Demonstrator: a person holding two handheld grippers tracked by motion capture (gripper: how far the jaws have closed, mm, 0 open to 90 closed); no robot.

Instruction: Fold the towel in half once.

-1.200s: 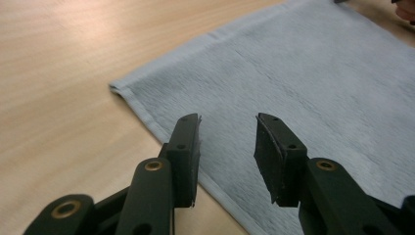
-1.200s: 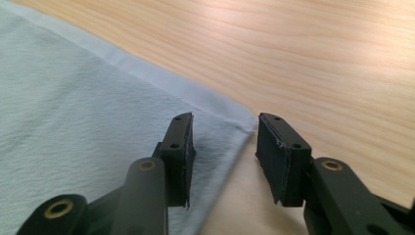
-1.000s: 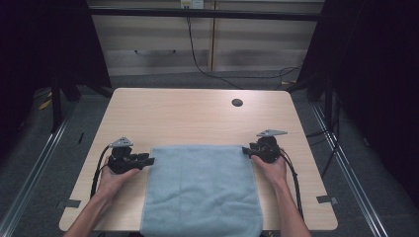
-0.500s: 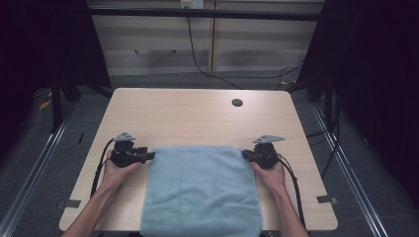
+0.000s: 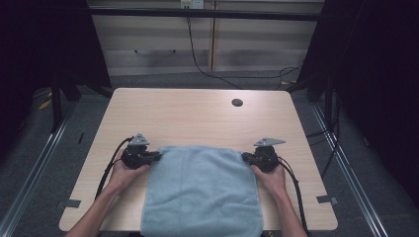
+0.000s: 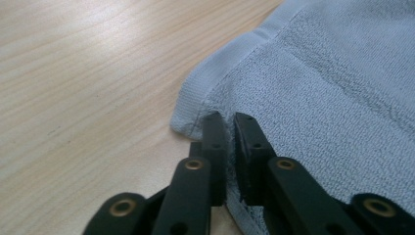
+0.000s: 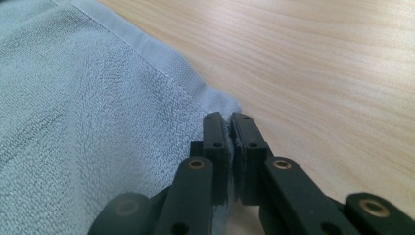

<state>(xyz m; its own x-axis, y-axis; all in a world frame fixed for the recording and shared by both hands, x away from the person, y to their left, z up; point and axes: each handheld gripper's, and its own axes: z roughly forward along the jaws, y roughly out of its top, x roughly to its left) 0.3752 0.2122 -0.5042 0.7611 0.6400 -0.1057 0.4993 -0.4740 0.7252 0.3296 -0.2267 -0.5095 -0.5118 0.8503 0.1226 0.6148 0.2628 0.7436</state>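
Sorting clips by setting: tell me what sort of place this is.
Probably a lab or recording workspace, not a home: a bare wooden table with a cable hole, black curtains at both sides, and loose cables on the grey floor behind.

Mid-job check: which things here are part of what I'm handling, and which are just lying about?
In the job:
- light blue towel, spread flat, hanging over the table's near edge
- left gripper, shut on the towel's far left corner
- right gripper, shut on its far right corner

Just there:
- round dark hole in the table
- cable on the floor beyond
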